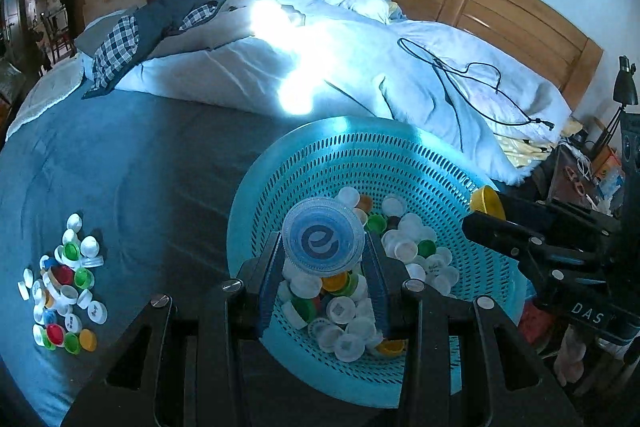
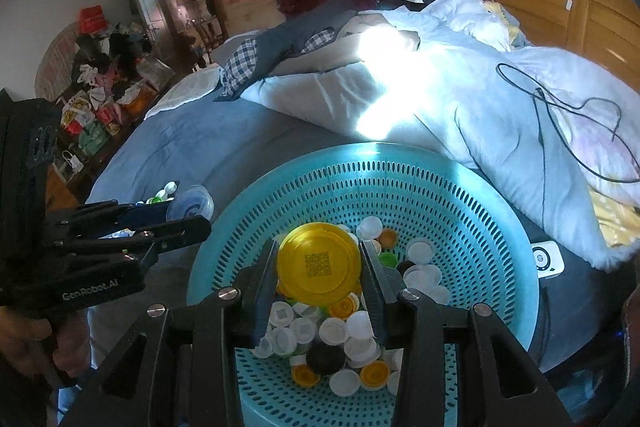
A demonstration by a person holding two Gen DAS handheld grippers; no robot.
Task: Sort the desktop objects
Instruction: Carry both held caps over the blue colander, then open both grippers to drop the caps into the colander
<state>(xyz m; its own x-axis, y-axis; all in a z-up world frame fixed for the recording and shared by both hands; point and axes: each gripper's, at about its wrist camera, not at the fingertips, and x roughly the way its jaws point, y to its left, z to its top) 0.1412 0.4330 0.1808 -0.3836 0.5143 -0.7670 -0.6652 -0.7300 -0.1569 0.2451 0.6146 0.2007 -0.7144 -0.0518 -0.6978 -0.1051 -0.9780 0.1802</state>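
One basket [image 1: 320,155] holds dozens of bottle caps [image 1: 348,315], a second heap of about thirty caps [image 1: 66,287] lies left of the basket, and two grippers each hold one lid.

Both wrist views look steeply down, close above the shared teal basket [image 1: 400,155].

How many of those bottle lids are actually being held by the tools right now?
2: a clear blue lid in the left tool, and a yellow lid in the right tool, both over the teal basket.
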